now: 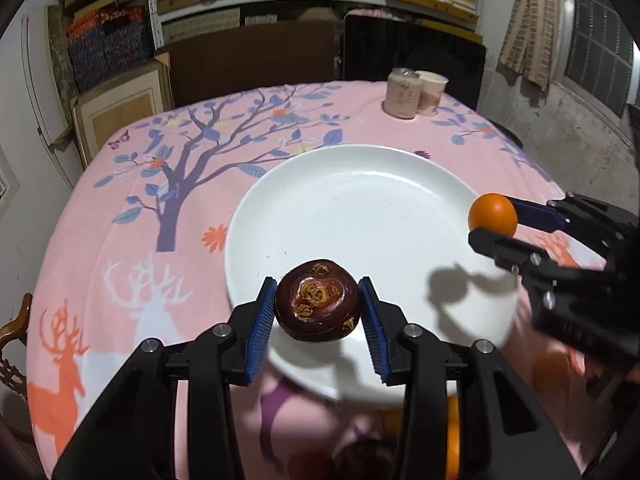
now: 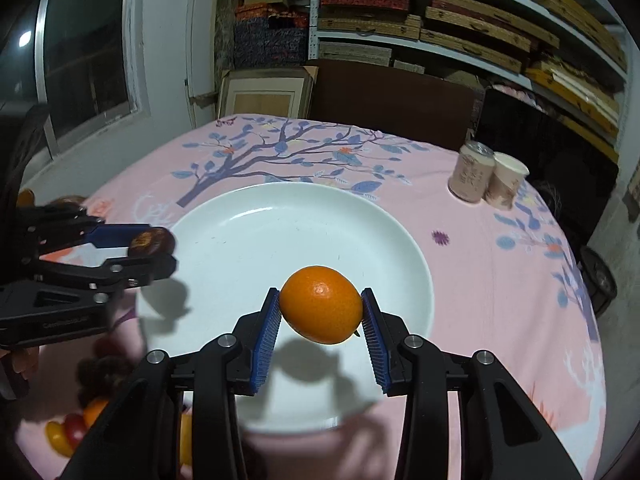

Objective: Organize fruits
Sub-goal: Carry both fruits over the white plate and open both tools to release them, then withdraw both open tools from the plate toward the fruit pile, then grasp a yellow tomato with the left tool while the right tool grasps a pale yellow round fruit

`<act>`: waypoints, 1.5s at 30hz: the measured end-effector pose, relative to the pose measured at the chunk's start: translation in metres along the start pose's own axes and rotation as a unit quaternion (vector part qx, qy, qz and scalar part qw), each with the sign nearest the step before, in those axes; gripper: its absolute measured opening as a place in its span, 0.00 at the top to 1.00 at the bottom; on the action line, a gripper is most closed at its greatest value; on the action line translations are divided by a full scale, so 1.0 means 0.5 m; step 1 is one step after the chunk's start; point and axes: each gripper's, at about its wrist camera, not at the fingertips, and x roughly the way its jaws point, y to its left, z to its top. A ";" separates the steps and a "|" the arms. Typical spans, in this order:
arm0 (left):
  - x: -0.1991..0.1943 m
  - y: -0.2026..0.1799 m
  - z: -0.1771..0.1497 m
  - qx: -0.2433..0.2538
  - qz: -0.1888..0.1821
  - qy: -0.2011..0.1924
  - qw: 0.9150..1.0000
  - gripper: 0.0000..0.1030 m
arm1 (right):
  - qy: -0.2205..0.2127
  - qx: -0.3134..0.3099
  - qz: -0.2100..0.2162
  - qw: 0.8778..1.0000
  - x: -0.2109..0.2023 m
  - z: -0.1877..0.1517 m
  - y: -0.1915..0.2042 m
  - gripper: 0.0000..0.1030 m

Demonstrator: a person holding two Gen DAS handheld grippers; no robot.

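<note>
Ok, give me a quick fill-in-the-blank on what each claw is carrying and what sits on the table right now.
The left claw is shut on a dark brown ____.
The right claw is shut on an ____.
Both fruits hang above a white ____.
Next to the paper cup at the far side of the table stands a ____.

Missing words: fruit; orange; plate; can

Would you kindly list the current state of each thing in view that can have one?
left gripper: shut on the dark brown fruit
dark brown fruit: held above the plate's near edge
right gripper: shut on the orange
orange: held over the plate
white plate: on the tablecloth, nothing on it
can: upright
paper cup: upright, touching the can
</note>
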 end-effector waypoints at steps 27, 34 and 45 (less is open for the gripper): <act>-0.277 -0.029 -0.381 0.046 -0.006 -0.007 0.999 0.21 | -0.010 0.109 -0.004 0.994 -0.264 -0.298 -0.018 0.26; -0.233 -0.054 -0.415 0.061 -0.013 0.026 0.998 0.37 | -0.006 0.106 0.000 0.994 -0.272 -0.320 -0.004 0.26; -0.231 -0.080 -0.422 0.064 -0.033 0.021 0.997 0.64 | 0.008 0.117 -0.001 0.993 -0.260 -0.335 -0.019 0.26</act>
